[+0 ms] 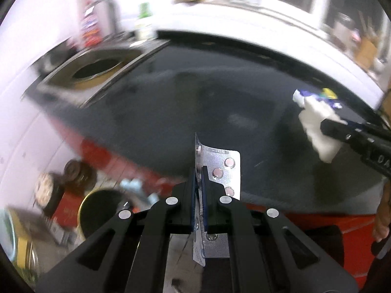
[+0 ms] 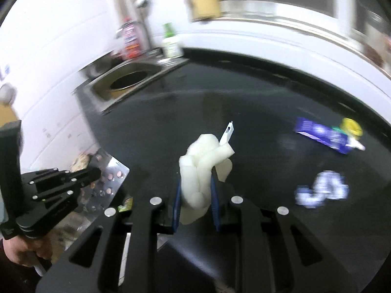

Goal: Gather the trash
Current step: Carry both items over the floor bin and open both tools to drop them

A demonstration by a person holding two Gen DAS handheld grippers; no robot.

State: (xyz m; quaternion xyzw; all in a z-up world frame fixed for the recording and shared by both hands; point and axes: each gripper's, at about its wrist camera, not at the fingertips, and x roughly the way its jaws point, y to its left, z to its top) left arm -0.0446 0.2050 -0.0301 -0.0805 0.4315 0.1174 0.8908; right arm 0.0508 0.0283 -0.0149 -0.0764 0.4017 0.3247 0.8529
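Note:
My left gripper is shut on a silver blister pack of pink pills, held over the front left edge of the black countertop; it also shows in the right wrist view. My right gripper is shut on a crumpled white foam wrapper, which also shows at the right of the left wrist view. A blue wrapper with a yellow cap and a blue-and-white crumpled wrapper lie on the counter to the right.
A steel sink is set in the counter's far left, with a green bottle behind it. Below the counter edge on the left are a round gold-rimmed bin and cluttered items. A white wall runs behind.

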